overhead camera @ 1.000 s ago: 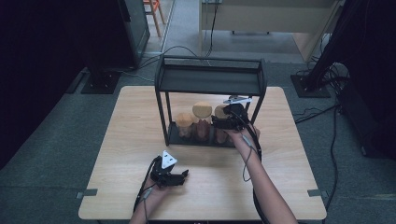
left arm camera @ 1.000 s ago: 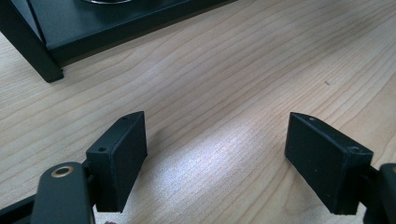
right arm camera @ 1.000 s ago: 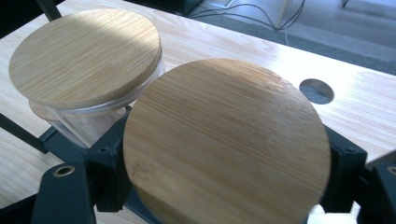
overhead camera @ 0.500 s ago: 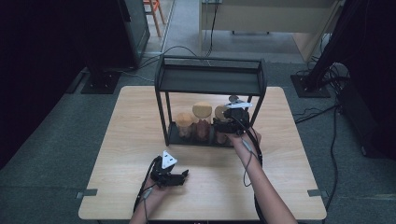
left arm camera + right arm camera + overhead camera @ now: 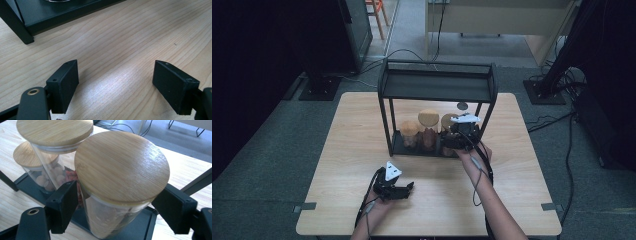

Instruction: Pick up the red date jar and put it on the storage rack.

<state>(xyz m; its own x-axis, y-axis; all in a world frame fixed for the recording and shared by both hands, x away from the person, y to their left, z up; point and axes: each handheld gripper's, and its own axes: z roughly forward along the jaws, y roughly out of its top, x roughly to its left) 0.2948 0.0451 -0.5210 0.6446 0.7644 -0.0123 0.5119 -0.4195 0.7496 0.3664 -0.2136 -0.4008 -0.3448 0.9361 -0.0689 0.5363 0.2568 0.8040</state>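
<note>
High view: from above the near table (image 5: 362,150) edge, looking forward and down. Left gripper view: close over bare wood, rack (image 5: 50,15) foot beyond. Right gripper view: close on jars (image 5: 120,182). Rack shared by all.

right hand-held gripper (image 5: 451,141) edged slightly lower at the jar (image 5: 117,182)

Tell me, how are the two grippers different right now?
The right gripper has its jaws around a glass jar on the black rack's bottom shelf; the left gripper has nothing between its jaws. The right one reaches into the rack, while the left one sits low over the bare table near the front edge. Both have black jaws standing open.
</note>
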